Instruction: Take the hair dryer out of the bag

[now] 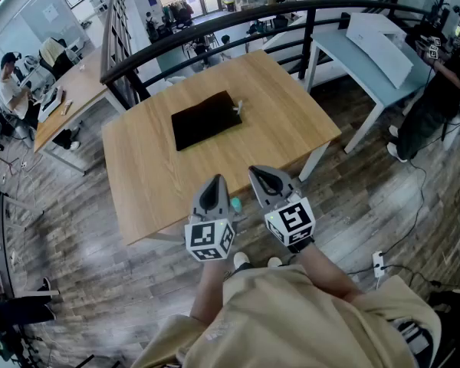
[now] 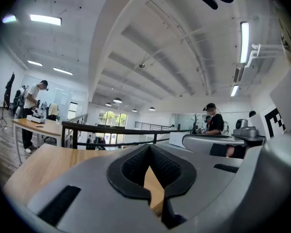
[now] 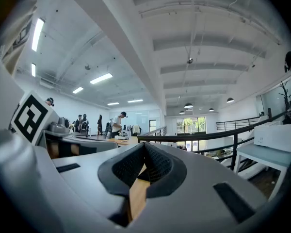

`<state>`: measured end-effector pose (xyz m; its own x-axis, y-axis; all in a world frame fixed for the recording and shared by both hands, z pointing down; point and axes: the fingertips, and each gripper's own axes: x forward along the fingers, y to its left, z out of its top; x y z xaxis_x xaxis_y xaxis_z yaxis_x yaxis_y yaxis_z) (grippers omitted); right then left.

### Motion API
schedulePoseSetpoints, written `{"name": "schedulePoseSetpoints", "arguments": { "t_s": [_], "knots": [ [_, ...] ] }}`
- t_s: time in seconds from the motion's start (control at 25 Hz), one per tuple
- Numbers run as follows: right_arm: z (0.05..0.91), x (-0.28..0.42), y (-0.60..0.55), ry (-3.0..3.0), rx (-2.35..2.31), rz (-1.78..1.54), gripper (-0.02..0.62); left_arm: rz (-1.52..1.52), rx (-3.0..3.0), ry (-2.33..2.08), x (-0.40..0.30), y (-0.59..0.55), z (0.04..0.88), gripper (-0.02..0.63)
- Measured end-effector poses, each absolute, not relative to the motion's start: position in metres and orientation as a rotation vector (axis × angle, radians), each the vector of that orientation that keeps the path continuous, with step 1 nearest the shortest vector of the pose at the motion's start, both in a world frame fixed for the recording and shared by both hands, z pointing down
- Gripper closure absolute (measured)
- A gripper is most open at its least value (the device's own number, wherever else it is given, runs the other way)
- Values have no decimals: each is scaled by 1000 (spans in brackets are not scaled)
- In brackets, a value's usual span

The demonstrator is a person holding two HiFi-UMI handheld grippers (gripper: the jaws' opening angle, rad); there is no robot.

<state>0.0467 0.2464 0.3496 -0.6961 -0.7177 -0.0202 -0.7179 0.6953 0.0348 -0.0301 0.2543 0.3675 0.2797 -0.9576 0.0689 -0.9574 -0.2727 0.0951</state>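
A flat black bag (image 1: 206,119) lies on the wooden table (image 1: 138,175), a little beyond its middle, with a small white tag at its right end. No hair dryer shows. My left gripper (image 1: 214,182) and right gripper (image 1: 261,173) hover side by side over the table's near edge, well short of the bag, both shut with nothing between the jaws. In the left gripper view the left gripper (image 2: 149,147) points level across the table. The right gripper (image 3: 144,147) likewise looks level over the tabletop. The bag is hidden in both gripper views.
A black railing (image 1: 238,23) runs behind the table. A light blue table (image 1: 368,67) with a white box (image 1: 379,41) stands at the right. A person in black (image 1: 437,98) stands at the far right, another works at a desk (image 1: 69,90) on the left.
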Motion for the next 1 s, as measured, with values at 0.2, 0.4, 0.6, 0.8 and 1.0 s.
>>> {"name": "schedulePoseSetpoints", "arguments": {
  "t_s": [0.2, 0.4, 0.6, 0.8, 1.0],
  "knots": [
    [344, 73, 254, 2851, -1189, 101, 581, 5, 2414, -1845, -5, 258, 369, 594],
    [350, 87, 267, 2836, -1133, -21, 581, 17, 2383, -1870, 10, 271, 374, 594],
    [365, 89, 276, 2846, -1077, -85, 581, 44, 2360, -1871, 20, 281, 389, 594],
    [386, 90, 260, 2868, -1109, -159, 581, 45, 2350, -1858, 15, 269, 398, 594],
    [402, 81, 211, 2875, -1185, -168, 581, -1, 2350, -1850, -5, 222, 405, 594]
  ]
}}
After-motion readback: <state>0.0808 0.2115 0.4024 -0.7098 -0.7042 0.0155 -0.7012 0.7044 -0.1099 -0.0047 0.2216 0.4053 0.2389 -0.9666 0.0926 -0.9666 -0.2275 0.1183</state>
